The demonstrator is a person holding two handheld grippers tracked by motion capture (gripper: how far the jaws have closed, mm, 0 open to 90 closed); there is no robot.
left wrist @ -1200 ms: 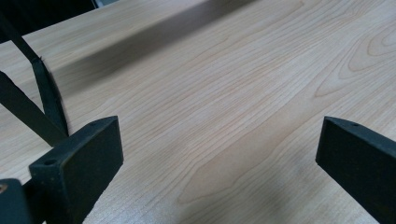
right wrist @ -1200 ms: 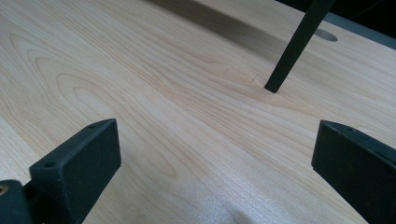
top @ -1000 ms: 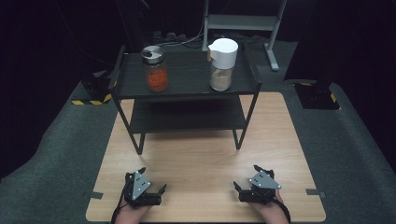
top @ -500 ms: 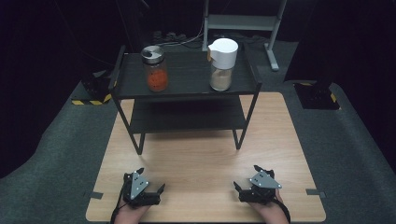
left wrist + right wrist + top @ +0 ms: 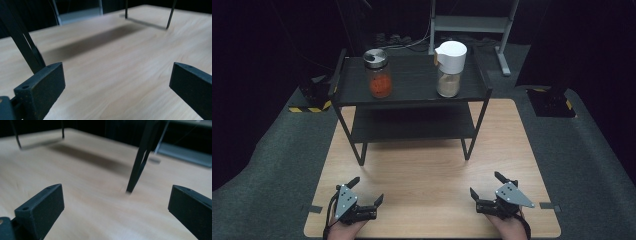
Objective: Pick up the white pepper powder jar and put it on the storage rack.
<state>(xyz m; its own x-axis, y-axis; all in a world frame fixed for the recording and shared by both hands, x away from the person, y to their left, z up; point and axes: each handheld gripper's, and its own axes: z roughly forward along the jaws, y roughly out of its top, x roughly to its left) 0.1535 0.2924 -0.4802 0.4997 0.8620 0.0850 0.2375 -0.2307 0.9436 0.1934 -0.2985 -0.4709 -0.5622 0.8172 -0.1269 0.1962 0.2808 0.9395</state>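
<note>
Two jars stand on the top board of a black two-tier rack (image 5: 412,95). One is a glass jar with a silver lid and orange-red contents (image 5: 379,77), at the left. The other, a jar with a white lid and beige contents (image 5: 450,70), is at the right. My left gripper (image 5: 367,190) rests low near the table's front left edge, open and empty. Near the front right, my right gripper (image 5: 486,184) is also open and empty. In the left gripper view the left gripper (image 5: 117,85) has bare wood between its jaws, as does the right gripper (image 5: 116,205) in its own view.
The light wooden table (image 5: 422,170) lies on dark grey carpet. The rack's thin black legs stand ahead of each gripper: one leg (image 5: 25,47) close at the left, another leg (image 5: 140,162) ahead. A grey metal frame (image 5: 472,22) stands behind the table.
</note>
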